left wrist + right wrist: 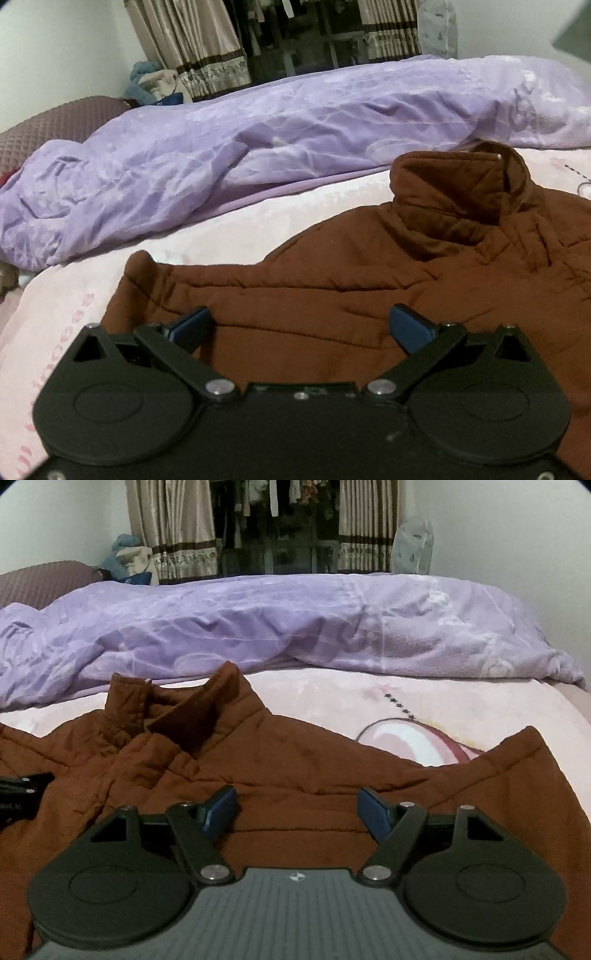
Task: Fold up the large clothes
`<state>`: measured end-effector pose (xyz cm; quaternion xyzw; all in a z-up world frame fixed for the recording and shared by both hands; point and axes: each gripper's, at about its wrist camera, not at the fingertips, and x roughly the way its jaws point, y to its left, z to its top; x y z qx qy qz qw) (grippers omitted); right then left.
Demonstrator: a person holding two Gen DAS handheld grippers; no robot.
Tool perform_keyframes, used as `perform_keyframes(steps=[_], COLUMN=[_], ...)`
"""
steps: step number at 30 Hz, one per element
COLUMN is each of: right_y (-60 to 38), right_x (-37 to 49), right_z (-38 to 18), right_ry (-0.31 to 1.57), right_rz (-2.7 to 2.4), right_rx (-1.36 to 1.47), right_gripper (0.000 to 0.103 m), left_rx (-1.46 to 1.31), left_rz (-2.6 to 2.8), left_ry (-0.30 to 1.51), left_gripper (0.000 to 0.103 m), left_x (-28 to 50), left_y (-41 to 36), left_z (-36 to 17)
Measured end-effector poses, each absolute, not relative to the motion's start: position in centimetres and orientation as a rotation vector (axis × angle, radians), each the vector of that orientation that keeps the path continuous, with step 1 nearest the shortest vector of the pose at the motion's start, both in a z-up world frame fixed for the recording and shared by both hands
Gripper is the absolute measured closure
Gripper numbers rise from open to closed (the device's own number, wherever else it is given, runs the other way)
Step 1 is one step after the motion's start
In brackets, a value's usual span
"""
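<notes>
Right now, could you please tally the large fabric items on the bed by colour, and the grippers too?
Brown: 1, the padded jacket
Purple: 1, the quilt
Pink: 1, the printed bedsheet
Black with blue pads: 2, the left gripper and the right gripper, both open over the jacket
Total: 5

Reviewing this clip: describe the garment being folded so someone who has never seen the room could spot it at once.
Start at the bed with the pale pink printed sheet and the crumpled lilac duvet heaped along its far side. In front of the duvet, spread on the sheet, lies the brown padded jacket with its stand-up collar. It is the only dark, quilted item there.
</notes>
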<state>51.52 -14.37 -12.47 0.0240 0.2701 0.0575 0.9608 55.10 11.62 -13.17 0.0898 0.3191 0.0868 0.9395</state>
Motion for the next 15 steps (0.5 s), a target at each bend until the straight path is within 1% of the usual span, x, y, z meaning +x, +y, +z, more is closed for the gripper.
perform_keyframes(steps=[5, 10, 12, 15], right_y=[-15.4, -17.4, -18.6, -20.4], right_x=[51.0, 50.6, 50.7, 51.6], right_z=[-11.5, -10.5, -10.6, -11.6], right_ry=[0.505, 0.446, 0.458, 0.504], right_rz=[0.118, 0.06, 0.034, -0.008], right_rx=[0.065, -0.035, -0.075, -0.062], right_gripper=[0.016, 0.016, 0.016, 0.016], left_rx=[0.177, 0.186, 0.207, 0.179], left_rz=[0.174, 0.161, 0.175, 0.214], left_ry=[0.641, 0.589, 0.569, 0.618], left_gripper=[0.0, 0.0, 0.0, 0.0], left_x=[55.1, 54.3, 54.0, 55.3], left_y=[11.9, 12.8, 13.6, 15.6], left_z=[-13.0, -11.3, -10.9, -12.3])
